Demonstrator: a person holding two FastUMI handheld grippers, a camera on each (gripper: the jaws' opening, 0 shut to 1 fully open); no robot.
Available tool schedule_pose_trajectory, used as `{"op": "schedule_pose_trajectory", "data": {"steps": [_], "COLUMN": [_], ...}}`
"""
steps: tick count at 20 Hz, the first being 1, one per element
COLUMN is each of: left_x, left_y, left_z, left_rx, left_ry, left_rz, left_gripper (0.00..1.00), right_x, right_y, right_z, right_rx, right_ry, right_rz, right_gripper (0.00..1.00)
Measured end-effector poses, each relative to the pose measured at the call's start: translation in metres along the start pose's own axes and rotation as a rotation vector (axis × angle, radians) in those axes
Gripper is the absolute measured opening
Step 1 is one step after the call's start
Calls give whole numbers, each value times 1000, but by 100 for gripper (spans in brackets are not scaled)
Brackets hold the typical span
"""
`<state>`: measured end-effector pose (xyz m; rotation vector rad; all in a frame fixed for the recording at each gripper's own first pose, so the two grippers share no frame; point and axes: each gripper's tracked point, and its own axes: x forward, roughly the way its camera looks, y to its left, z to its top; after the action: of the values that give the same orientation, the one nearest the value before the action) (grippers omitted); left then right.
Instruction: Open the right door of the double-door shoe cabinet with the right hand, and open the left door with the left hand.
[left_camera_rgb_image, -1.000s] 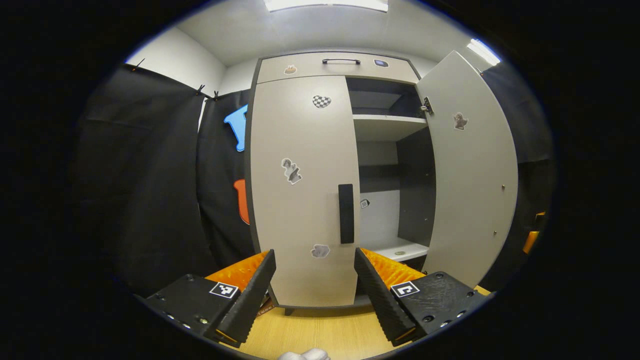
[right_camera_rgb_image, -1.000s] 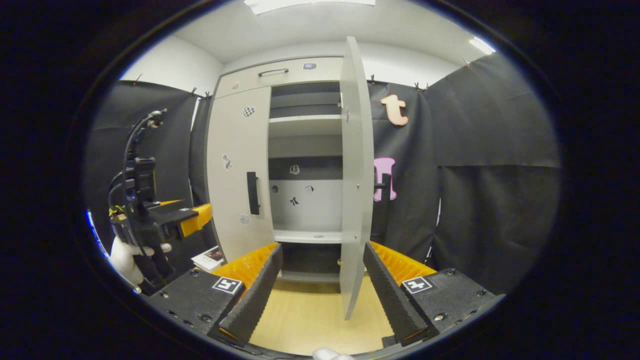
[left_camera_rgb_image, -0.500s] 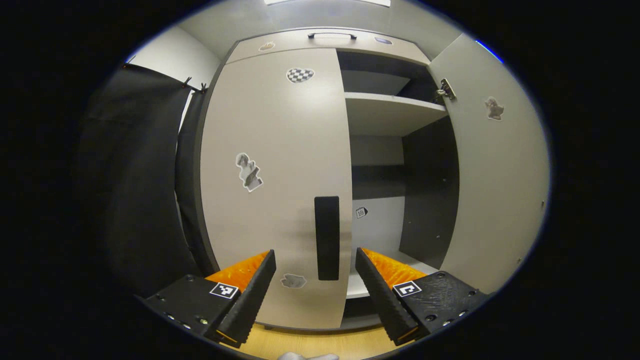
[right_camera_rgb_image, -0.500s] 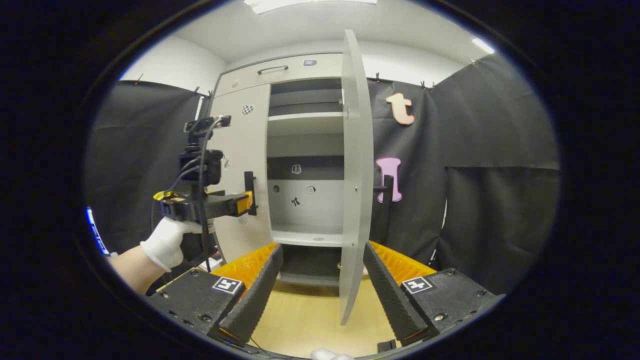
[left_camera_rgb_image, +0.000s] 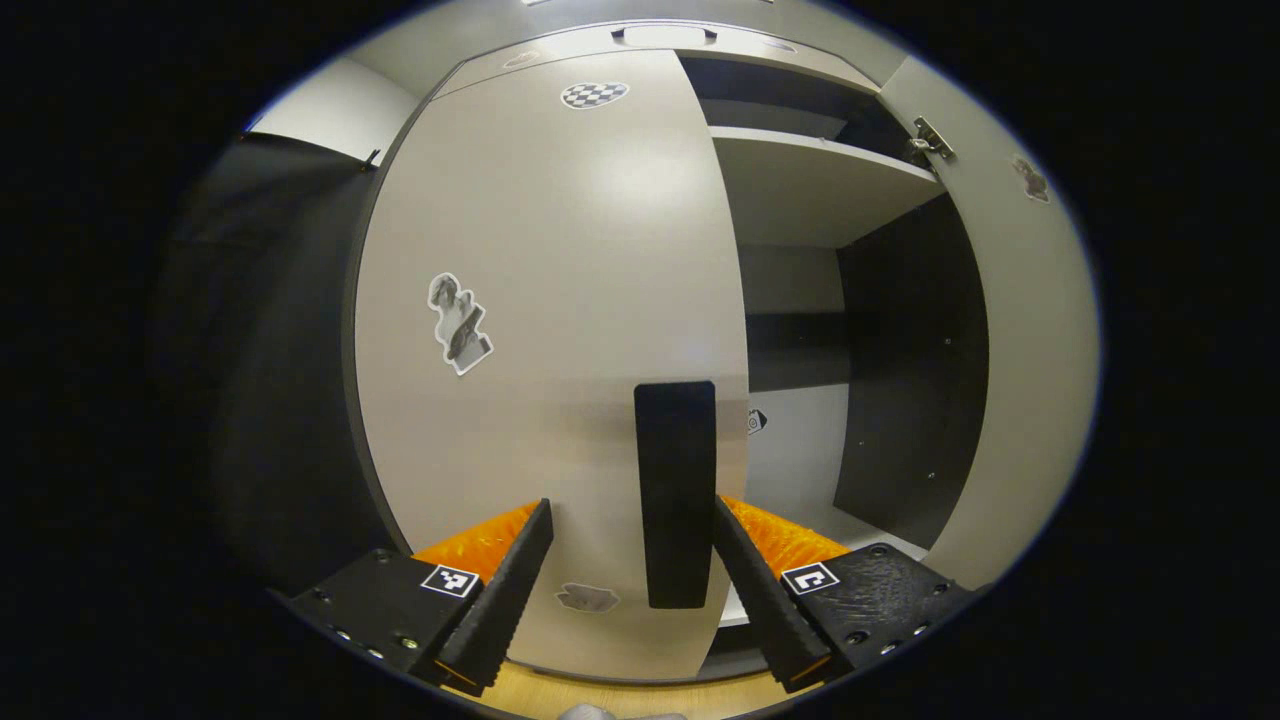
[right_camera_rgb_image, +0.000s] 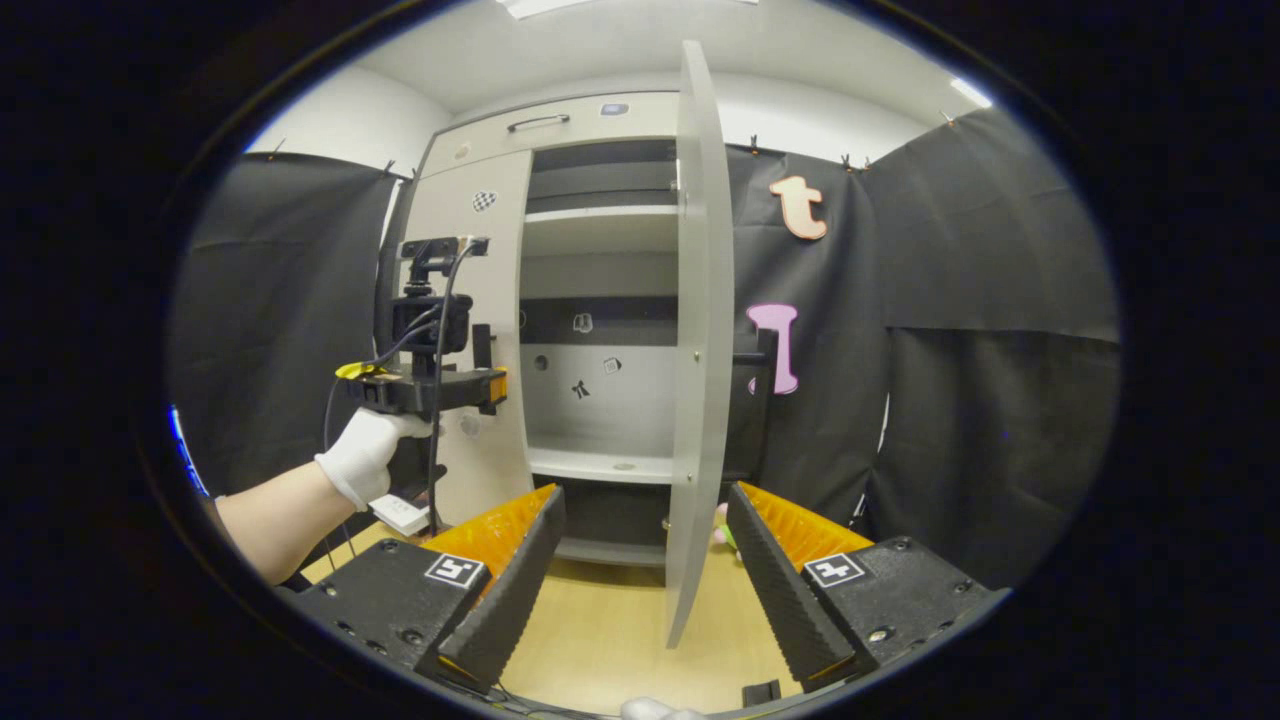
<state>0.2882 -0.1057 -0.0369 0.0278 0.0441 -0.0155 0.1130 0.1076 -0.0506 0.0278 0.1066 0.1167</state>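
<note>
My left hand-held gripper (left_camera_rgb_image: 628, 560) has closed in on the shut left door (left_camera_rgb_image: 540, 330), fingers spread either side of its black handle (left_camera_rgb_image: 677, 490) at lower centre, so the grasp looks next. The right door (right_camera_rgb_image: 697, 340) stands wide open mid-frame; my right hand-held gripper (right_camera_rgb_image: 645, 570) hangs released, holding nothing. Below lies a pale wood floor (right_camera_rgb_image: 600, 650), with black cloth walls behind.

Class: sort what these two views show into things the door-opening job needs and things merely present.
Job:
tall grey left door, shut
its black bar handle
grey right door, swung open
left gripper, open
right gripper, open

Merely present:
checkered heart sticker
top drawer's dark handle
white inner shelf
</note>
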Motion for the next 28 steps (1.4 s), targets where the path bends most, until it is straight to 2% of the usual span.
{"op": "schedule_pose_trajectory", "data": {"steps": [1, 2, 3, 4, 5, 6, 7, 8, 9, 12, 13, 14, 15, 16, 18, 21, 22, 28], "left_x": [1, 3, 4, 5, 5, 6, 4, 8, 7, 6, 10, 7, 0, 5, 2, -3, -2, -18], "left_y": [0, -4, -8, -12, -16, -20, -22, -23, -22, -20, -20, -19, -19, -19, -19, -18, -19, -17], "left_z": [-2, -2, -3, -5, -7, -5, -8, -9, -8, -10, -9, -10, -9, -10, -10, -10, -9, -10], "left_rx": [-1, -1, 1, 7, 17, 26, 29, 25, 22, 4, 4, 6, 3, 0, 13, 12, 19, 34], "left_ry": [4, 4, 0, 0, 3, -13, -3, 4, 0, 19, 18, 24, 27, 31, 29, 36, 32, 31], "left_rz": [-5, -26, -44, -62, -72, -93, -98, -98, -102, -104, -102, -101, -105, -109, -129, -151, -159, -206], "left_gripper": [93, 84, 82, 70, 65, 54, 58, 34, 35, 25, 25, 17, 18, 11, 7, 7, 4, 4], "right_x": [1, 1, 2, 3, 4, 4, 3, 2, 1, -1, 1, 2, 2, 3, 3, 2, 2, -1], "right_y": [0, 1, 3, 4, 5, 5, 4, 2, -1, -7, -7, -5, -2, 0, 3, 7, 9, 17], "right_z": [0, 0, 0, 0, -1, -2, -2, -2, -3, -5, -8, -12, -15, -16, -18, -20, -21, -21], "right_rx": [-4, -10, -15, -18, -19, -19, -17, -16, -15, -23, -24, -23, -24, -27, -26, -21, -22, -19], "right_ry": [2, 4, 4, 4, 3, 6, 6, 7, 9, 12, 21, 35, 45, 47, 47, 49, 50, 44], "right_rz": [4, 7, 10, 13, 15, 16, 17, 14, 11, -4, -4, 2, 11, 15, 21, 32, 35, 45], "right_gripper": [99, 99, 99, 99, 99, 99, 99, 99, 99, 99, 99, 99, 100, 100, 99, 100, 100, 99]}}
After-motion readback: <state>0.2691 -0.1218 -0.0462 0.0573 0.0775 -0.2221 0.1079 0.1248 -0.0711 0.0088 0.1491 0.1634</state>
